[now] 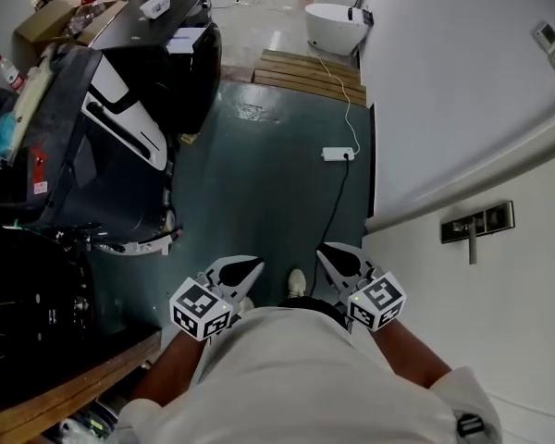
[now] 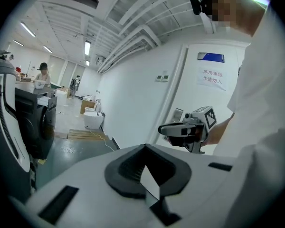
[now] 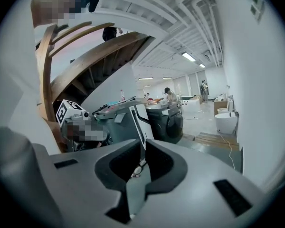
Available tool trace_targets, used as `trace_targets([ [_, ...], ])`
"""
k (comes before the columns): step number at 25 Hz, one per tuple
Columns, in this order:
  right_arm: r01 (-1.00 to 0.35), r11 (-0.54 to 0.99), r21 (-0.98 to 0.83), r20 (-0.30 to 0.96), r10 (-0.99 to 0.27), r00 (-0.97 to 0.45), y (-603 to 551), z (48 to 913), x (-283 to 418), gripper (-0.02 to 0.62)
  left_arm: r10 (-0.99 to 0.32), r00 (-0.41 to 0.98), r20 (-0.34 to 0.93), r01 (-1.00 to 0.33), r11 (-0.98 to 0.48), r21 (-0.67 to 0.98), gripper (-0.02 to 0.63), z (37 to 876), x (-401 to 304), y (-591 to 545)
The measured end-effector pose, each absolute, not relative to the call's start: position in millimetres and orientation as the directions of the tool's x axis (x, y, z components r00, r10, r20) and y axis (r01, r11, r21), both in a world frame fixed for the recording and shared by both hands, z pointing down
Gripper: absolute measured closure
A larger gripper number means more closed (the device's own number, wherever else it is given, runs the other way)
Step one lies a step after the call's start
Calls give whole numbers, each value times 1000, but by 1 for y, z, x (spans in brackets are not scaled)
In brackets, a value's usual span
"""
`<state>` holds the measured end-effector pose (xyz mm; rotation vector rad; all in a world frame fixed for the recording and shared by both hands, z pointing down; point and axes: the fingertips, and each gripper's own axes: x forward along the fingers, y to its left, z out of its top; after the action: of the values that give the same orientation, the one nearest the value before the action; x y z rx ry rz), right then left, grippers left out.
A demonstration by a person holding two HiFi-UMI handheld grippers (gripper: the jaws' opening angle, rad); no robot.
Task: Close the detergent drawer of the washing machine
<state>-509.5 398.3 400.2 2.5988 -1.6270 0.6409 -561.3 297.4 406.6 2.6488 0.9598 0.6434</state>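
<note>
The left gripper (image 1: 249, 268) and right gripper (image 1: 329, 252) are held near the person's body, over the green floor (image 1: 259, 183). Both have their jaws together, with nothing in them. The washer (image 1: 83, 155) stands at the left, well apart from both. I cannot make out its drawer.
</note>
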Motion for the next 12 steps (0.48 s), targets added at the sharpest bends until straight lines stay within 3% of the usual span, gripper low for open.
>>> trace_targets([
  [12, -889, -422, -177, 289, -886, 363, 454, 390, -390, 526, 585, 733, 347, 488, -808, 330, 611, 394, -473, 365],
])
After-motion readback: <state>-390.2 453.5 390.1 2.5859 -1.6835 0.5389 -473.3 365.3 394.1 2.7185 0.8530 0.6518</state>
